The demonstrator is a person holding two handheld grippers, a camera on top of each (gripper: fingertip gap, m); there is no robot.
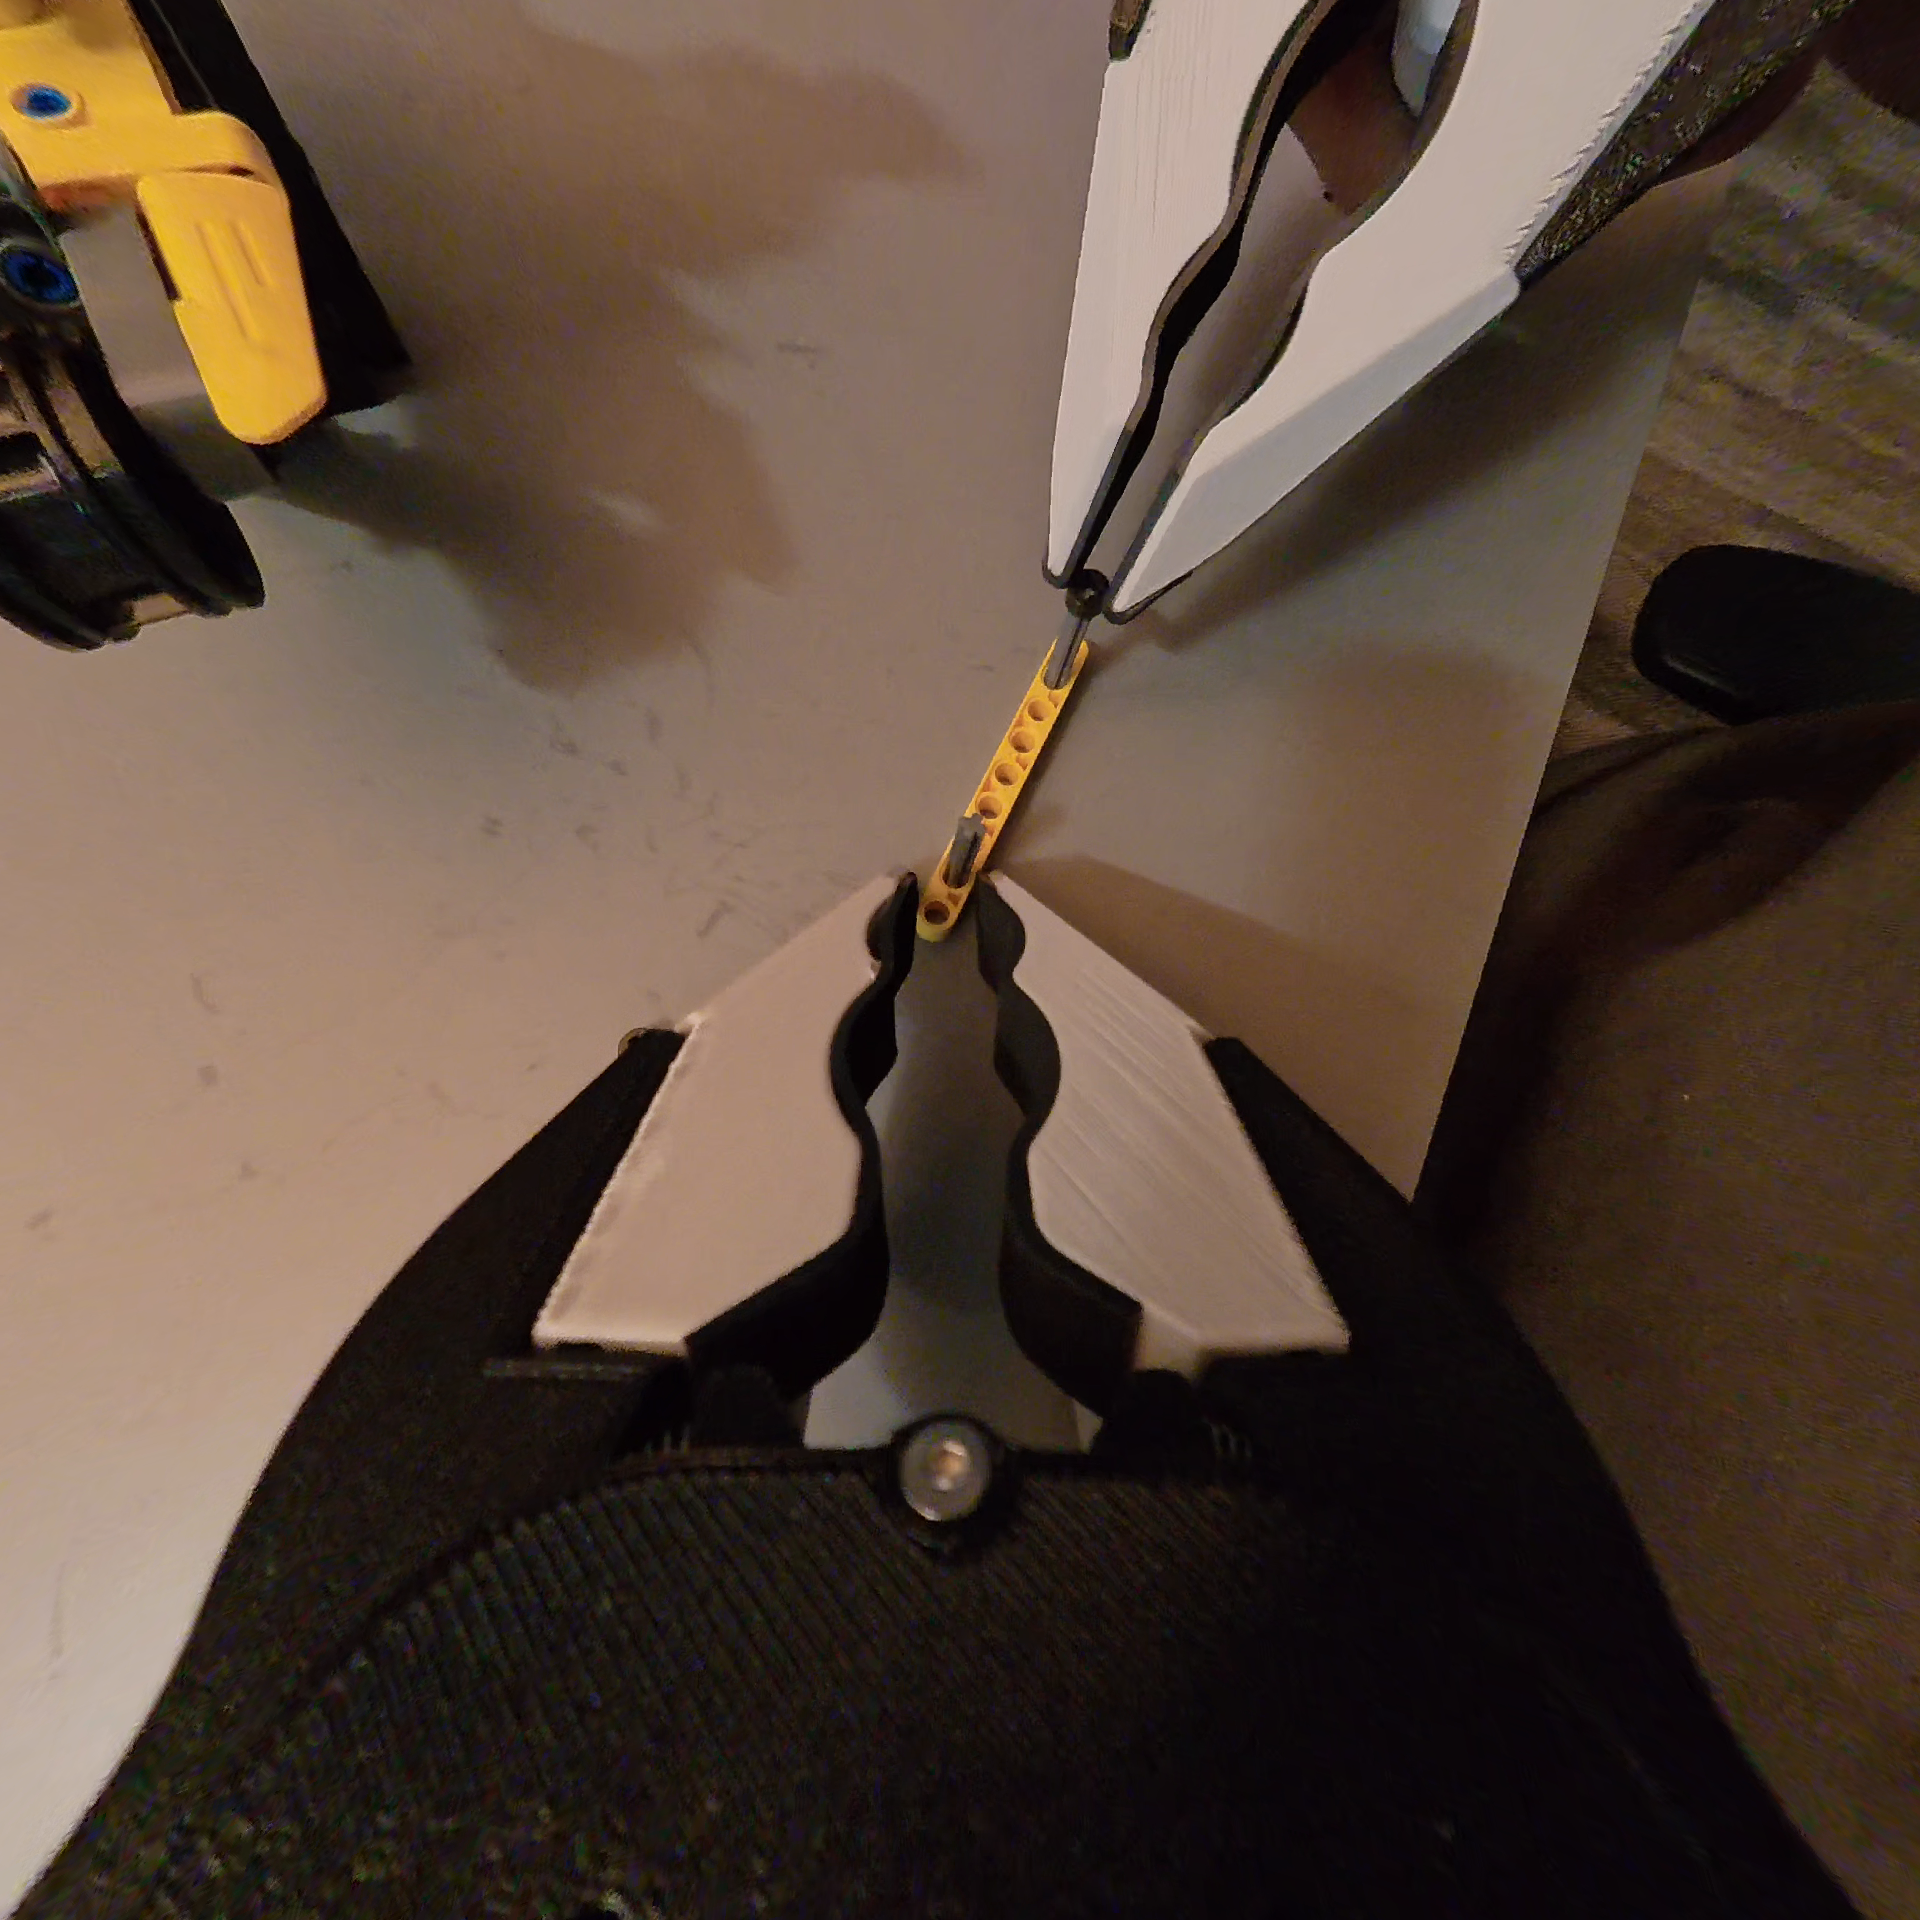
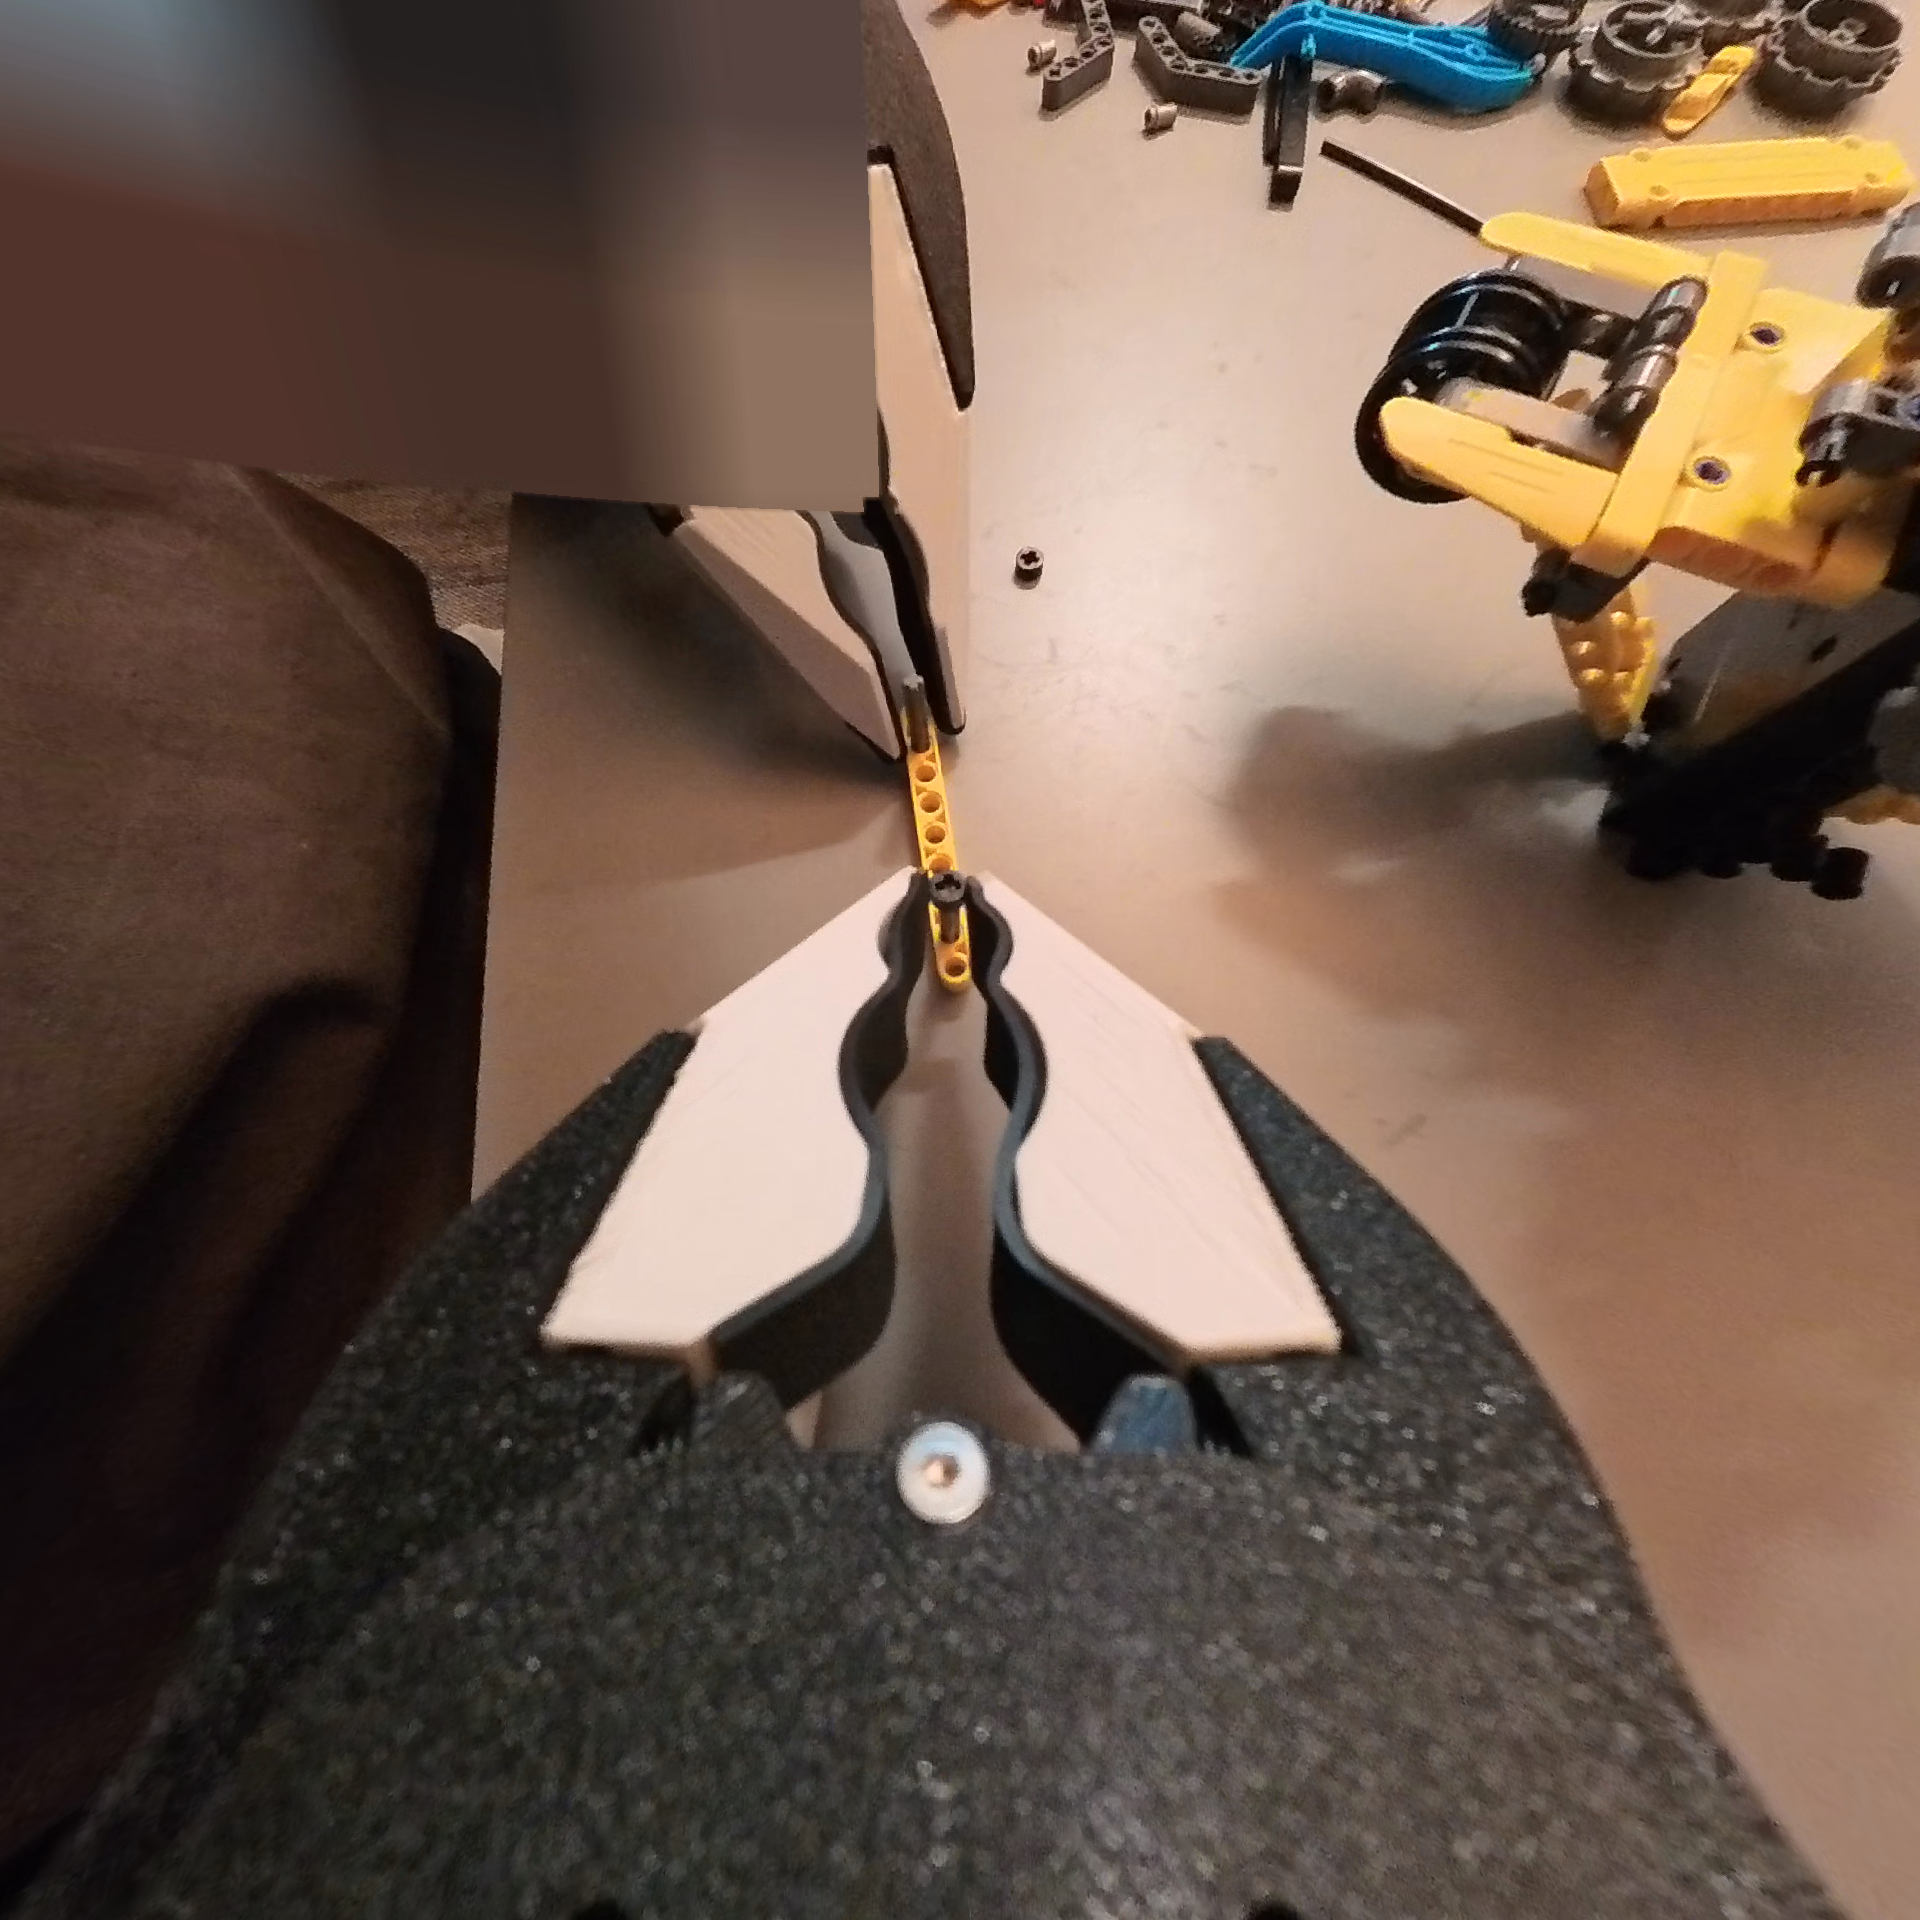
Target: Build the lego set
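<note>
Yellow beam [image 1: 1006, 781] spanning between grippers, near desk [image 1: 416, 935] edge: left gripper [image 1: 948, 902] pinching one end, right gripper [image 2: 948, 914] pinching black pin [image 2: 948, 891] at other.

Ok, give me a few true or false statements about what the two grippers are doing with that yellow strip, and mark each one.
1. The left gripper is shut on one end of the yellow strip. True.
2. The right gripper hangs open, away from the strip. False: its tips are closed on a black pin sitting in the strip's other end.
3. The strip has a row of round holes along it. True.
4. A grey peg stands in the strip near the left gripper. True.
5. The yellow and black toy machine lies between the two grippers. False: it stands off to the side on the table.
</note>
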